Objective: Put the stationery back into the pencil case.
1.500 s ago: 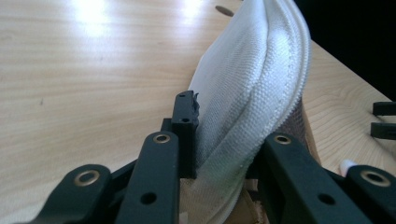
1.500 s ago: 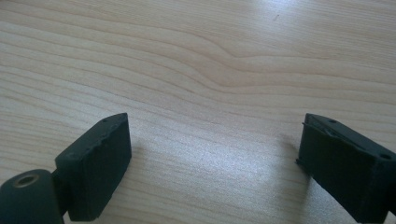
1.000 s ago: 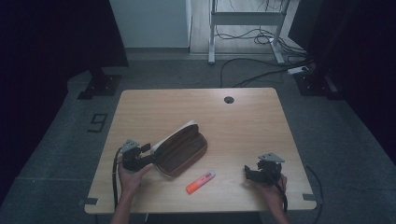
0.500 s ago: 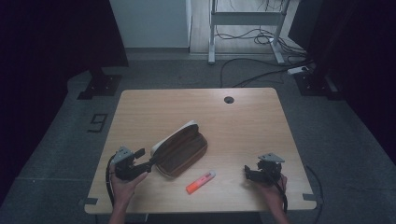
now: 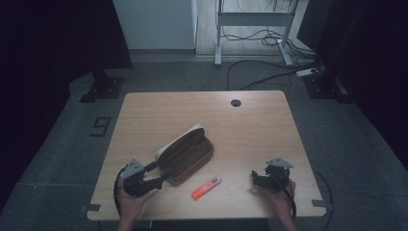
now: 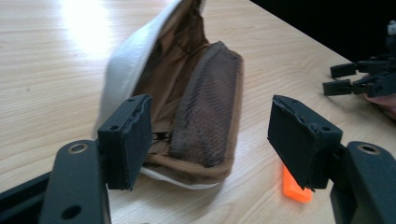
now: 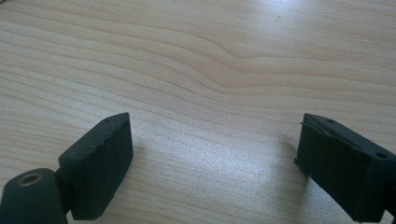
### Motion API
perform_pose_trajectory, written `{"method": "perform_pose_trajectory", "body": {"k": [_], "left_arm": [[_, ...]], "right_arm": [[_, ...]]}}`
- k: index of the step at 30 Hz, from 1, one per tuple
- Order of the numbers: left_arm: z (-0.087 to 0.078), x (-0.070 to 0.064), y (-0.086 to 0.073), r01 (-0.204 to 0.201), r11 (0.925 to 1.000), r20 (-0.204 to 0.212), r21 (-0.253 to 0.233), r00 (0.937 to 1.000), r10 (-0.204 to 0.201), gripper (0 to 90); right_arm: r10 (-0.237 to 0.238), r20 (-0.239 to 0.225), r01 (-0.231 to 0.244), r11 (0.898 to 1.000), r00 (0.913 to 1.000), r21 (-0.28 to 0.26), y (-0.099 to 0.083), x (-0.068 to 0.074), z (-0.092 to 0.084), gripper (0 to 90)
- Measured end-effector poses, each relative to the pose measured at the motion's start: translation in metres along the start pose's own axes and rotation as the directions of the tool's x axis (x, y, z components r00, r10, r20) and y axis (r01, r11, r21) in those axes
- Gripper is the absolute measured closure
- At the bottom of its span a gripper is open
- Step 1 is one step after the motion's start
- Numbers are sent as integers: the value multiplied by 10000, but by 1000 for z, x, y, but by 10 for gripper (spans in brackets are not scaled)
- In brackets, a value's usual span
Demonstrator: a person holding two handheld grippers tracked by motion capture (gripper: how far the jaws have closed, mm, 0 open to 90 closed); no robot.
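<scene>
Pale wood-grain tabletop [image 5: 250,120], rounded corners, a small round hole [image 5: 235,103] near its far edge; mid-tabletop lies a brown fabric pouch [image 5: 185,155], unzipped, oblong, with white outer edge and mesh inner pocket, and just beside it an orange marker [image 5: 206,187] with pale cap. Left gripper [image 6: 210,140]: jaws wide apart, holding nothing, set at the pouch's near end. Right gripper [image 7: 212,168]: jaws wide apart, holding nothing, low over bare wood, well apart from the pouch.

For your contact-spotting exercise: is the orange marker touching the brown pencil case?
Apart. The high view shows bare table between the orange marker and the brown pencil case.
</scene>
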State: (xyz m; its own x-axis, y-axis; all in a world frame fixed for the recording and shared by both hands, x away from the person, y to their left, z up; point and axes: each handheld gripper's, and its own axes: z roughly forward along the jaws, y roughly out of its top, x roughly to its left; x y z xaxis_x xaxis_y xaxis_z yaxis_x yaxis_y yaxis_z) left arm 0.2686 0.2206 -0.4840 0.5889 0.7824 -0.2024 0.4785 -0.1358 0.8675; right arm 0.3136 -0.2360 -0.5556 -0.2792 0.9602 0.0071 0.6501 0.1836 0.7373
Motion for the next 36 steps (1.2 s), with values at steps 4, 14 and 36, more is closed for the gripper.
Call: {"method": "perform_pose_trajectory", "body": {"k": [4, 14, 36], "left_arm": [[1, -6, 2, -96, 10000, 178, -27, 9998, 96, 311], [10, -19, 0, -298, 9994, 447, 188, 9986, 289, 326], [43, -56, -10, -906, 9901, 1190, 1071, 9898, 777, 356]], "right_arm": [[-5, 1, 5, 10000, 10000, 0, 0, 0, 0, 103], [-12, -4, 12, 10000, 10000, -4, 0, 0, 0, 104], [-21, -6, 21, 10000, 10000, -9, 0, 0, 0, 106]]}}
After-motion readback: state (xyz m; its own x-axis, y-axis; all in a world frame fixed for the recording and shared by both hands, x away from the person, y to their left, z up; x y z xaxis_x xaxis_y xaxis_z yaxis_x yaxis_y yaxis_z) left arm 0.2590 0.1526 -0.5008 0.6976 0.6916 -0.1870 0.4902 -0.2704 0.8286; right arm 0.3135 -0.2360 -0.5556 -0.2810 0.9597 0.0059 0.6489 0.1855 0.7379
